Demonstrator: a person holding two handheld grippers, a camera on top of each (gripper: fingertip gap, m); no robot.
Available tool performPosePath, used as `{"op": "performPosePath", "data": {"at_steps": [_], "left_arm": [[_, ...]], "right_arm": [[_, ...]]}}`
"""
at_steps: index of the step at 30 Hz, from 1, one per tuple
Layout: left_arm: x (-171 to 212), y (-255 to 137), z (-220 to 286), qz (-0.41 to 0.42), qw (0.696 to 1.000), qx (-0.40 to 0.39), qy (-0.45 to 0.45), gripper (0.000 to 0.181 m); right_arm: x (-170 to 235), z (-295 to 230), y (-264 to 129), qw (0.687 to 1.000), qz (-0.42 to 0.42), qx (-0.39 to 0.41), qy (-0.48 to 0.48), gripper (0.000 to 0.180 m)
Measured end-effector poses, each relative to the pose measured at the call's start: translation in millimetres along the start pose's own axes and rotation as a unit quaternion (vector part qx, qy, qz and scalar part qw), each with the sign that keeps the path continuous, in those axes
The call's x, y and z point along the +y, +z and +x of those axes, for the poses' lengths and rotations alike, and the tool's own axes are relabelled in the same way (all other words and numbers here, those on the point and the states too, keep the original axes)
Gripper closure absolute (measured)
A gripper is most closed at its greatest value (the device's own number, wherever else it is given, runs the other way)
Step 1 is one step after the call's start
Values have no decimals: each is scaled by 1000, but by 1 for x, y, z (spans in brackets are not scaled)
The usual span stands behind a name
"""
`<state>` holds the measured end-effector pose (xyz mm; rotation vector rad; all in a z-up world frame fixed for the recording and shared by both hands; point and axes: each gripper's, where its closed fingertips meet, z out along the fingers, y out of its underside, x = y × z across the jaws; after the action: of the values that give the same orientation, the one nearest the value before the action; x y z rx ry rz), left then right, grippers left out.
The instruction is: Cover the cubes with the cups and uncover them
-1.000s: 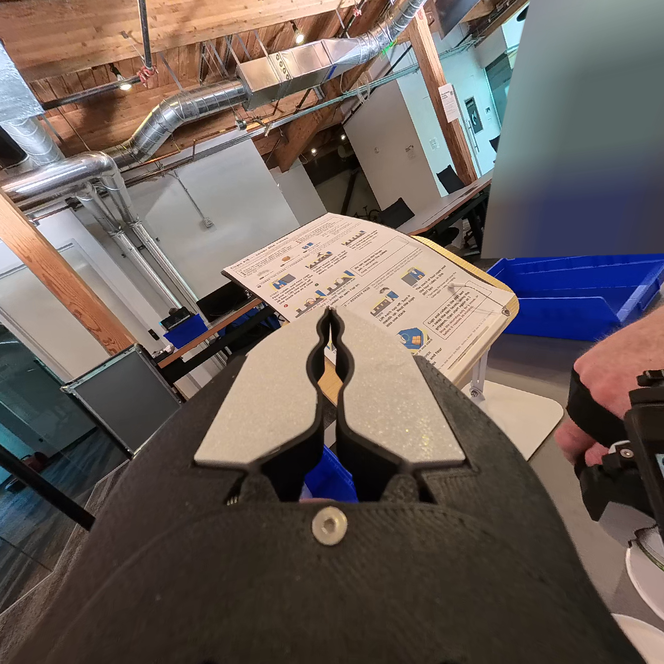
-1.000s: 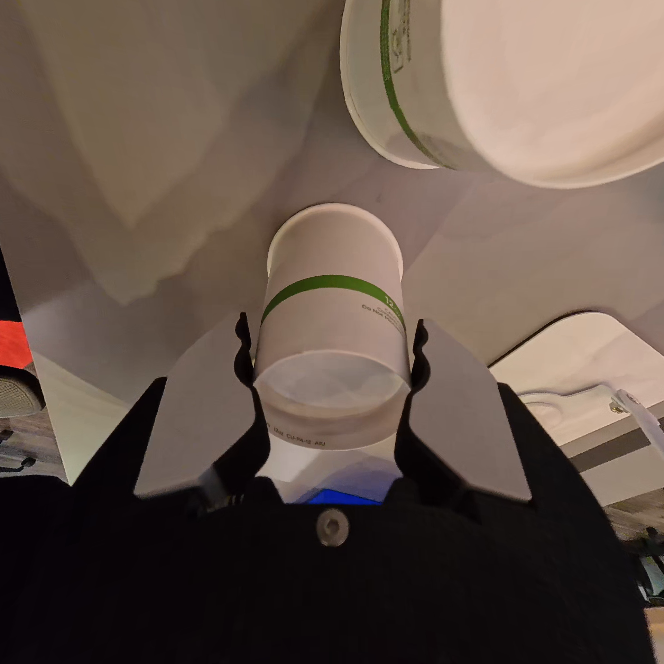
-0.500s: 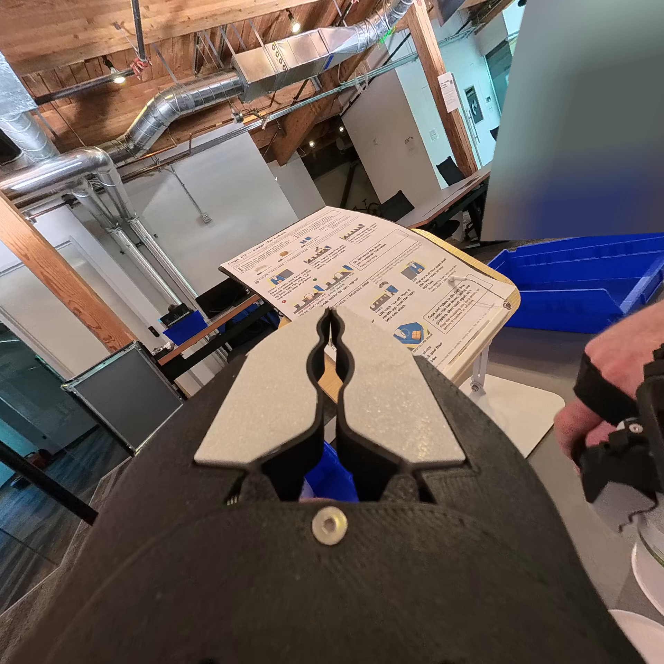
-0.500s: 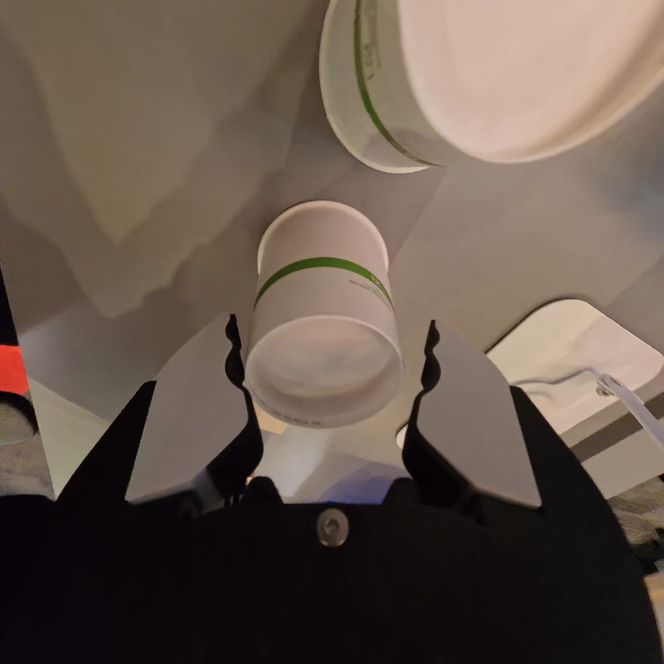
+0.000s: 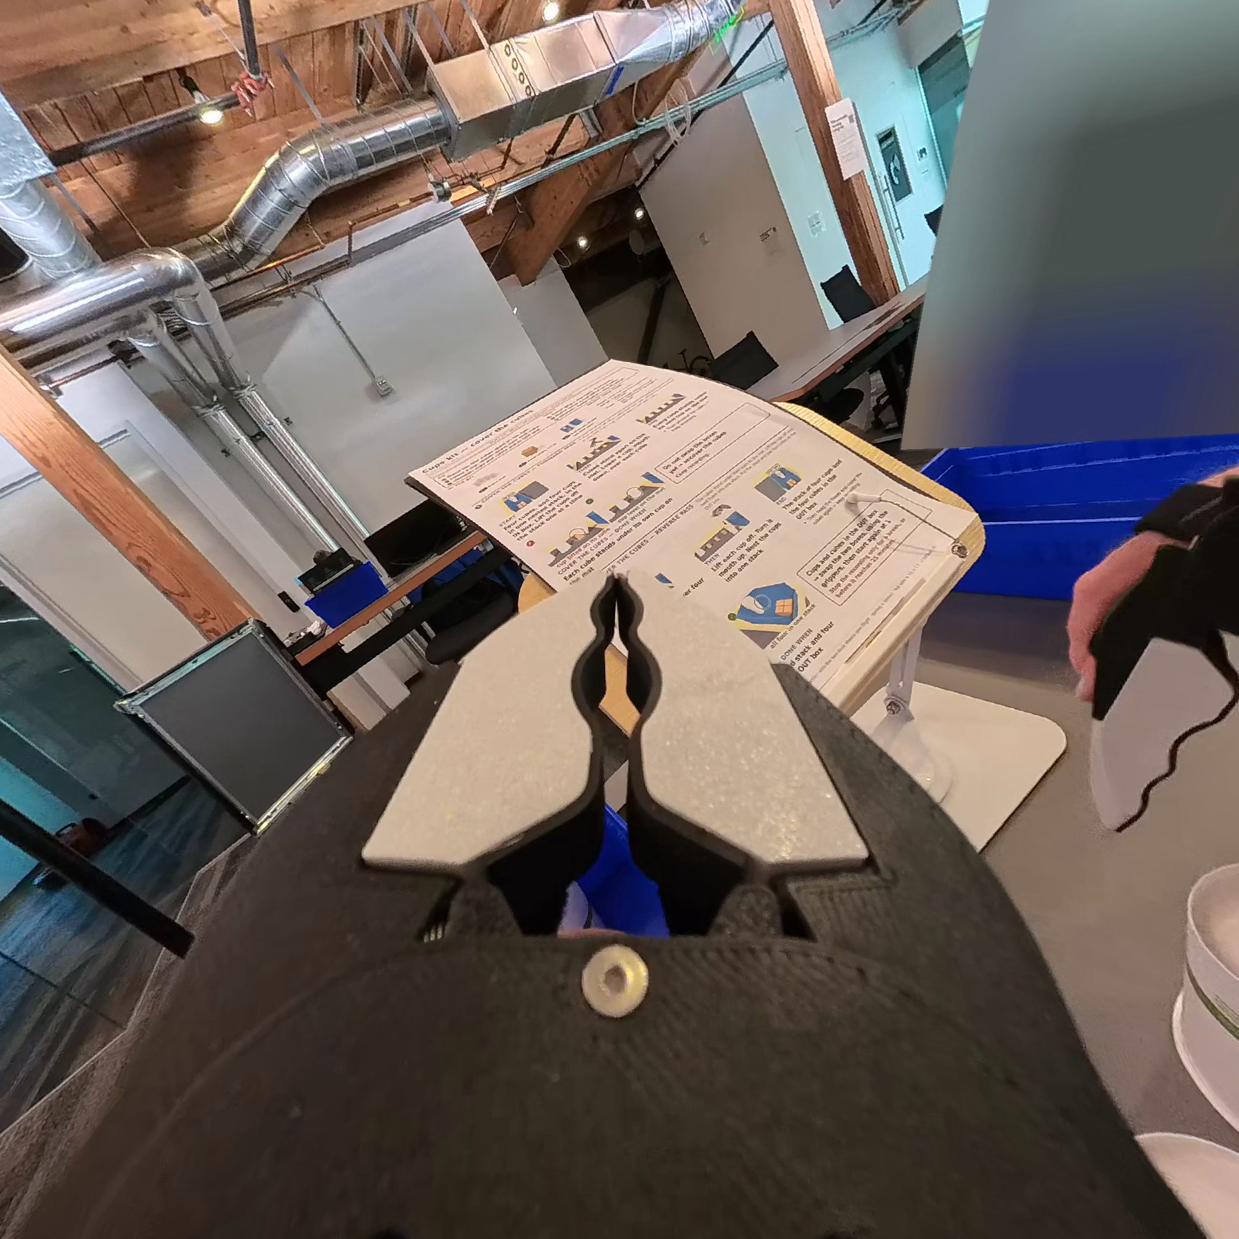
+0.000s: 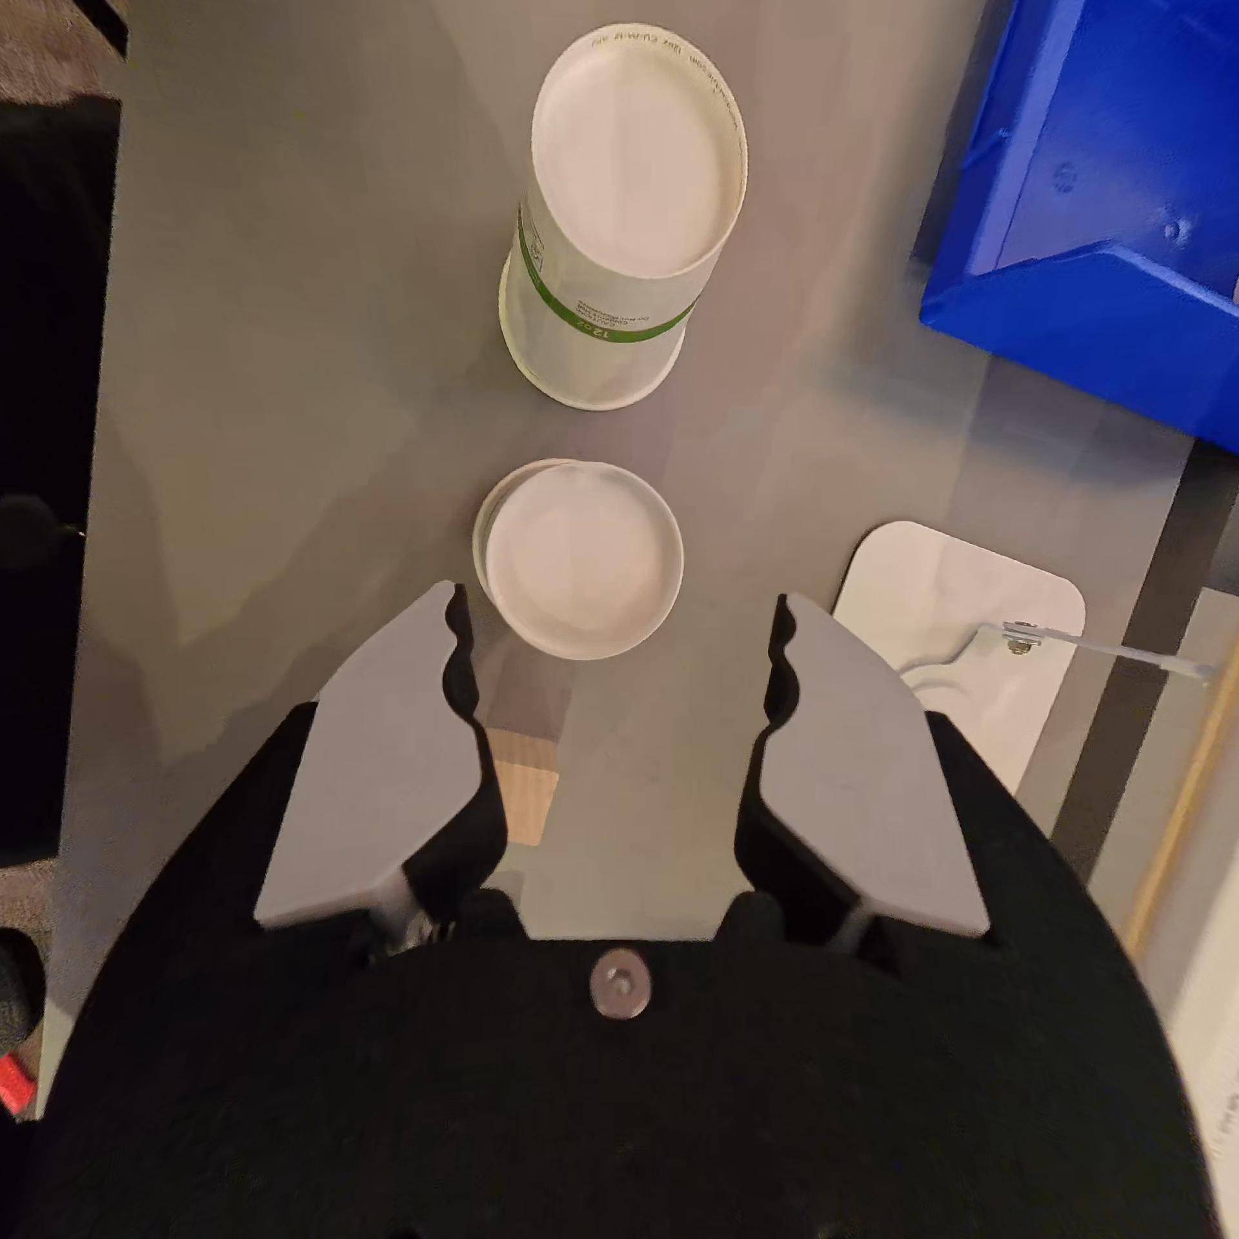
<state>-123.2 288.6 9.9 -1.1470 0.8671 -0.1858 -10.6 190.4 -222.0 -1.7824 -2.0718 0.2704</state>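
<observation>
Hovering above the grey worktop (image 6: 281, 402), the right gripper (image 6: 617, 627) spreads its jaws wide and empty, an upturned white paper cup (image 6: 580, 558) just beyond them at 12 o'clock, a pale wooden cube (image 6: 523, 784) beside the 9 o'clock jaw, while the left gripper (image 5: 618, 590) stays pinched together.

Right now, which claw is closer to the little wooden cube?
Right. The right claw hangs open just above the wooden cube, which shows between its fingers. The left claw is shut and points off toward the instruction sheet, with no cube in sight.
</observation>
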Motion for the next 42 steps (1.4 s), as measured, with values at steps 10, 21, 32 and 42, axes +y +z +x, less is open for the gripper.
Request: {"op": "performPosePath", "data": {"at_steps": [10,21,32,42], "left_arm": [[9,4,-2,-18,1000,-8,7,181],[57,18,-25,-95,994,-38,33,181],[223,59,-83,-281,957,-17,73,172],[287,99,-86,-309,937,102,126,164]], "right_arm": [[-2,28,-34,969,206,60,125,107],[14,47,-34,921,310,87,218,120],[27,56,-24,894,383,91,214,138],[30,56,-26,892,395,102,193,141]]}}
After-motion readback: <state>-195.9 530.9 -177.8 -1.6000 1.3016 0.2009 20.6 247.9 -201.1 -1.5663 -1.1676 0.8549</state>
